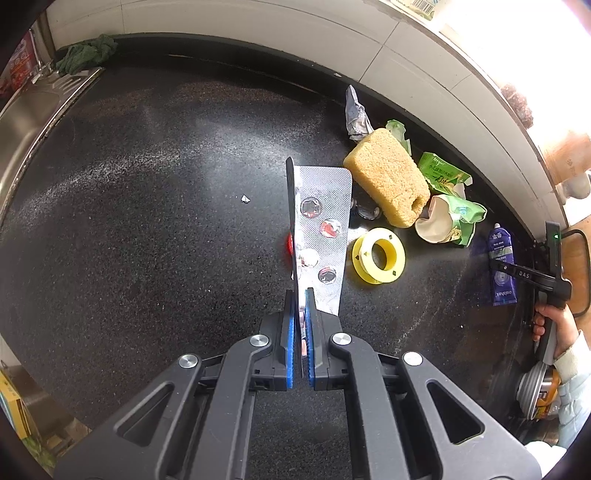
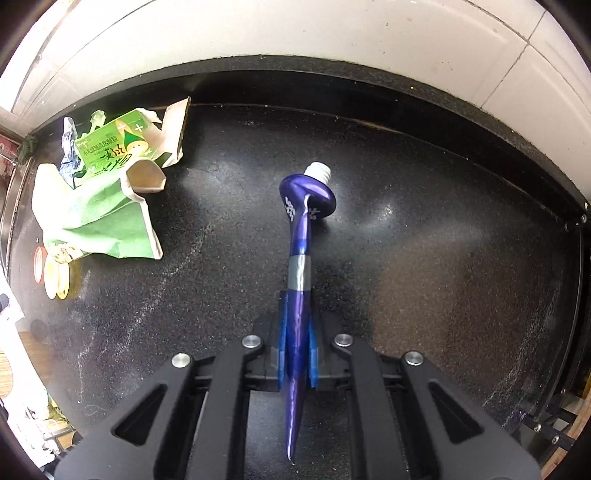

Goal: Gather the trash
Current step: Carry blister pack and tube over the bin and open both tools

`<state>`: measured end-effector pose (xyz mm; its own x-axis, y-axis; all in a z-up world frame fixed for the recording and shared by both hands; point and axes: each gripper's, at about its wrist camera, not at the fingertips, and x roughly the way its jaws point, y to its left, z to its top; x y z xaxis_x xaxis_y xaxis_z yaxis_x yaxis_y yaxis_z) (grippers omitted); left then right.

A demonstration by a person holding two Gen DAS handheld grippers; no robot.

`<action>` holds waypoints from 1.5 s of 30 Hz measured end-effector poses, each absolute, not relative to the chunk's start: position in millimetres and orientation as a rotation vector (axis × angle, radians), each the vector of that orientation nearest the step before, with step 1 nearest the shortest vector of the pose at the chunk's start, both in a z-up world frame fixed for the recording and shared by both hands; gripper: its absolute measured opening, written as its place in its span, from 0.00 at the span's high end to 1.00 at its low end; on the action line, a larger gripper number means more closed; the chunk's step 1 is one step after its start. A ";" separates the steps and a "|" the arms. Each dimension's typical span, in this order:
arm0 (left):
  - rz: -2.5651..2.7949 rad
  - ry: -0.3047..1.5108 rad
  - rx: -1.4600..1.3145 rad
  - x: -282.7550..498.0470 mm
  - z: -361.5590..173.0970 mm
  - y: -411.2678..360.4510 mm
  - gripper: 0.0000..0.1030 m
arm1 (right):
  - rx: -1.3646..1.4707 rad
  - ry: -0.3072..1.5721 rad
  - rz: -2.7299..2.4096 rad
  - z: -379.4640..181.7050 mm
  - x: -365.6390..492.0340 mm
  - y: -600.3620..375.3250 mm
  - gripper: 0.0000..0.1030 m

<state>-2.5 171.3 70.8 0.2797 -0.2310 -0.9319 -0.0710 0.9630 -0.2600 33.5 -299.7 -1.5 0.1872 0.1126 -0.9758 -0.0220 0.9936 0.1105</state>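
A black speckled worktop (image 1: 147, 221) runs under a white tiled wall (image 1: 258, 22). The left tool (image 1: 300, 295) pinches a silver blister pack (image 1: 325, 221). The right tool (image 2: 297, 295) pinches a flattened purple tube (image 2: 301, 236). Right of the left tool lie a sponge (image 1: 388, 177), a yellow spool (image 1: 380, 254) and torn green cartons (image 1: 454, 218).

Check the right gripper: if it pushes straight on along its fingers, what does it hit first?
Probably the black countertop. The right gripper is shut on a squeezed purple toothpaste tube that sticks out ahead, so the tube's white threaded neck would likely touch down first. Depth is unclear.
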 end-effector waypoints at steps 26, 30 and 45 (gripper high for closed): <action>0.234 1.200 -0.490 -124.8 88.5 318.3 0.96 | -0.147 1.194 0.753 94.1 8.8 15.5 0.91; 0.360 1.171 -0.560 -171.2 90.1 359.0 0.96 | -0.211 1.209 0.917 94.2 -26.3 98.8 0.91; 0.652 1.126 -0.786 -299.2 61.0 461.0 0.96 | -0.526 1.292 1.304 48.4 -164.8 321.4 0.91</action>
<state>-299.2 461.0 61.0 0.3046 0.0649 -0.9503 -0.7917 0.5719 -0.2147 -164.8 321.4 48.4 -0.2314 0.3957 -0.8888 -0.8922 0.2779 0.3560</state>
